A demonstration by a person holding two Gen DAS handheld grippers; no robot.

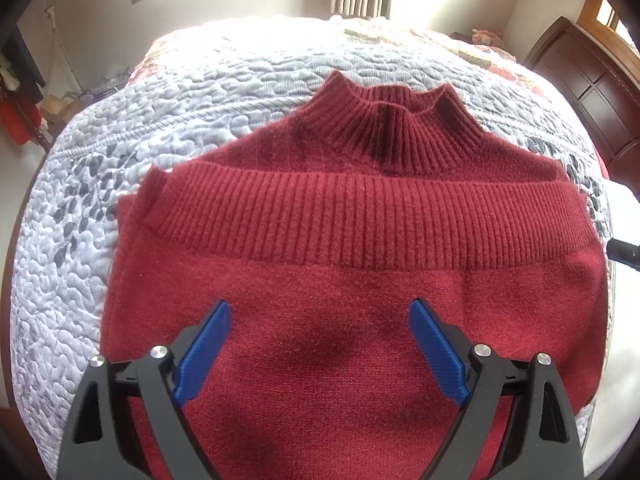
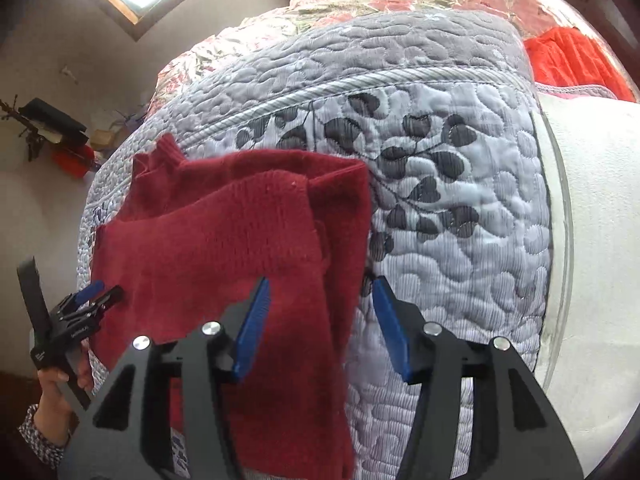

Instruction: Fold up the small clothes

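dark red ribbed sweater [image 1: 352, 264] folded on quilt [image 1: 132, 160], both grippers' jaws spread, empty

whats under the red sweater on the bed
The red sweater lies on a grey quilt with a dark leaf print. The quilt shows all around it; whatever sits beneath the folded layers is covered.

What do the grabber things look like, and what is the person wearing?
Each gripper, left and right, has black angular plastic arms, silver round bolts, and two flat ribbed blue pads. The sleeve at the left hand has a small speckled pattern. No cables show.
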